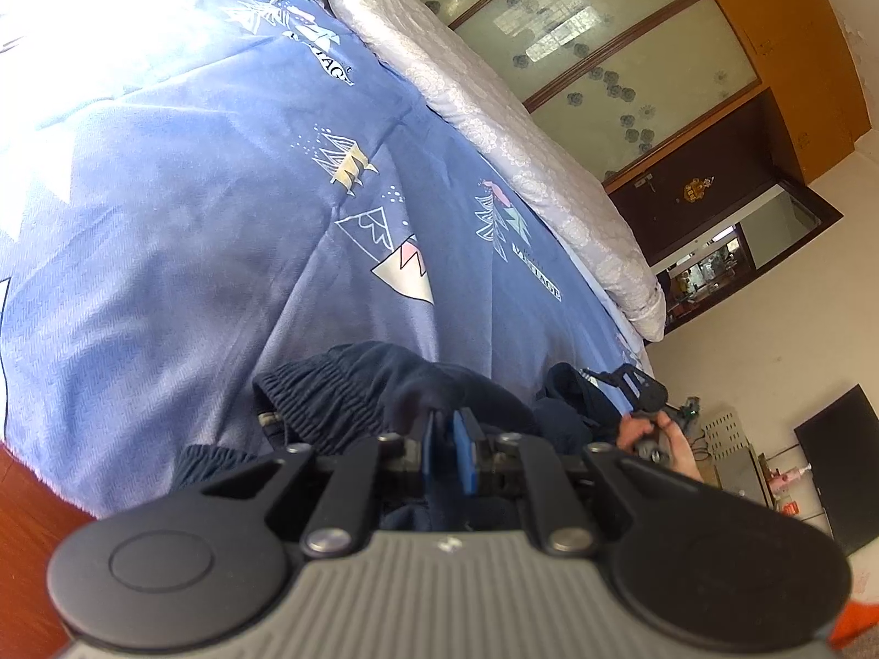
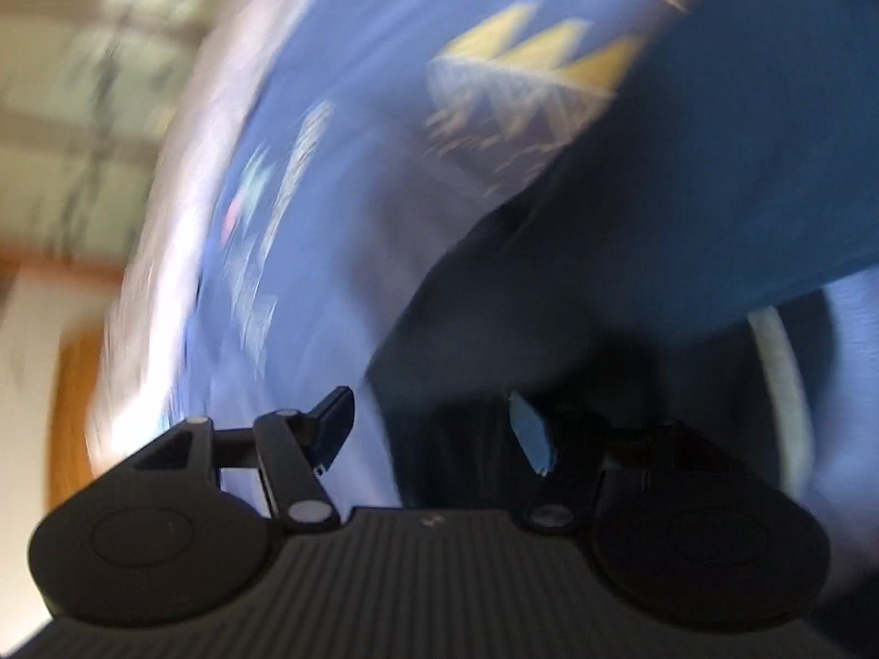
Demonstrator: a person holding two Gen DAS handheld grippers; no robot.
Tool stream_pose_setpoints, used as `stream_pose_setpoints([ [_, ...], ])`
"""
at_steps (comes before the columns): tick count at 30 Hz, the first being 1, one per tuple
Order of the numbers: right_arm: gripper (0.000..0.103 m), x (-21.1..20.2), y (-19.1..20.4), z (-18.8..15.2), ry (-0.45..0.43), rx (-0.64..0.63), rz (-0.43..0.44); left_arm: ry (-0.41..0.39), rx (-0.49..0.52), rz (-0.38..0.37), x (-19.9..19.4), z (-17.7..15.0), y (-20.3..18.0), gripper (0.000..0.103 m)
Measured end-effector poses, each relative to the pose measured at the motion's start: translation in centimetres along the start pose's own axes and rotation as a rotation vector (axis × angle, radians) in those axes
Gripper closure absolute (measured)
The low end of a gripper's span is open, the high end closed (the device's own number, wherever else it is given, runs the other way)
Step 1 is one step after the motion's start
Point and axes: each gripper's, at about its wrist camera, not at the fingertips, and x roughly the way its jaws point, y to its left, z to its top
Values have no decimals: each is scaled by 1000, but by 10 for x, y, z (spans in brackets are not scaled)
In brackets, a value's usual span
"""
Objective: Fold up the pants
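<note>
Dark navy pants with a ribbed elastic waistband lie bunched at the near edge of the bed. My left gripper is shut on a fold of this fabric, its blue pads pressed together on it. Further right, a hand holds my right gripper by another part of the pants. The right wrist view is badly blurred. There my right gripper stands open, its fingers wide apart, with dark pants cloth lying ahead of and between them. I see no pad pressing on it.
A blue bedspread printed with mountains and trees covers the bed. A pale quilt lies rolled along its far side. Beyond stand a wardrobe with frosted floral doors and a dark door. Red-brown wood borders the bed at lower left.
</note>
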Motion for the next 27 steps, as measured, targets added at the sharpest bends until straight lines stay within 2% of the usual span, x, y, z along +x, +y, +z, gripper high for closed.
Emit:
stream_pose_setpoints([
  [2,39,6,-3,10,-36,121,46,1,0,3,3,1,1,94],
  [3,57,6,-2,14,-48,153,50,0,-2,5,4,3,2,94],
  [4,80,2,1,17,-65,152,54,-4,-5,4,6,5,4,94],
  [5,95,-6,7,19,-80,115,61,-9,-7,4,8,7,5,94],
  [7,95,-29,19,21,-110,9,97,-22,-1,5,10,10,6,94],
  [10,95,-90,25,21,-147,-143,178,-45,16,3,9,15,3,94],
  [13,95,-175,5,18,-232,-245,226,-58,17,6,8,17,2,94],
  [16,95,-250,-34,13,-321,-326,220,-62,-11,6,7,15,6,94],
  [19,95,-297,-93,3,-367,-321,101,-59,-35,10,7,12,11,94],
  [21,94,-306,-137,-4,-363,-253,4,-48,-43,15,9,11,12,94],
  [24,89,-291,-182,-21,-276,-193,-174,-17,-29,35,13,8,9,93],
  [25,86,-286,-191,-27,-235,-178,-195,-11,-18,42,14,8,7,92],
  [27,64,-282,-197,-37,-180,-161,-170,-4,8,61,13,7,1,87],
])
